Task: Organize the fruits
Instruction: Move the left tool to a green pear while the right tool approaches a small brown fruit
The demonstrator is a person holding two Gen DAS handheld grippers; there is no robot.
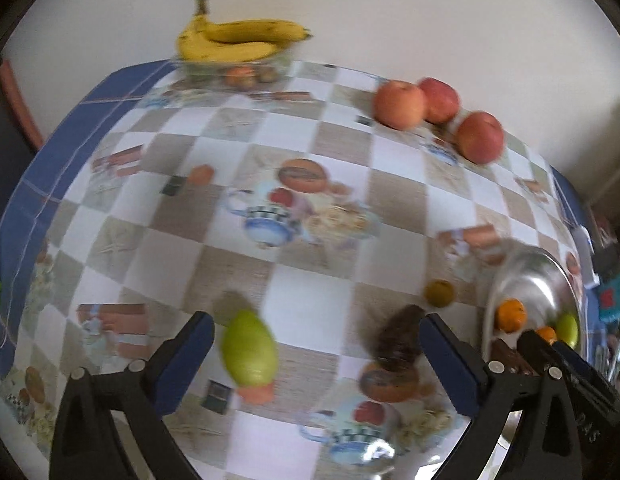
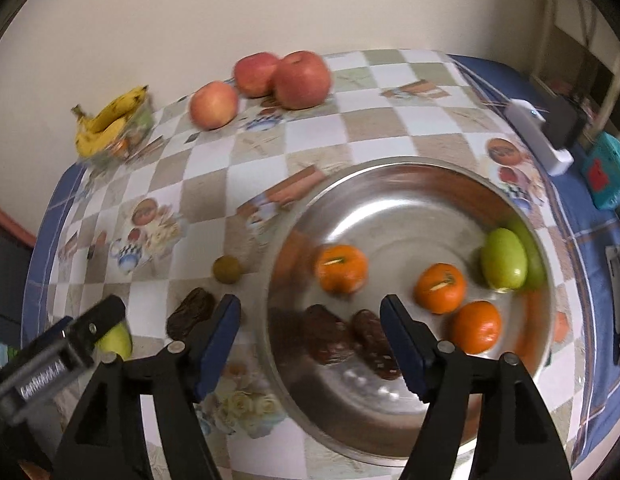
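Blue-padded fingers of the right gripper (image 2: 310,316), spread wide and holding nothing, hover over the near rim of the steel bowl (image 2: 390,184). Bowl contents: two dark brown wrinkled dates (image 2: 328,338) side by side at the near side, between the fingers; three oranges (image 2: 341,269), one toward the centre and two close together at the right, two showing pale stems; one smooth green fruit (image 2: 503,259) against the right wall, mirrored in the metal.

Left gripper (image 1: 316,340), likewise wide and holding nothing, hangs above the checkered tablecloth (image 1: 301,288). Between its fingers on the cloth: a green oval fruit (image 1: 249,348) nearer the left finger, blurred; a dark date (image 1: 396,338) just beside the right finger. A small olive-brown round fruit (image 1: 440,293) lies a little beyond, close to the bowl's left rim.

Far edge of the table, by the wall: three red-pink apples (image 1: 398,104), two touching and the third close by. Far left corner: a bunch of yellow bananas (image 1: 237,40), dark-flecked, resting across a clear container (image 1: 237,70) with blurred contents.
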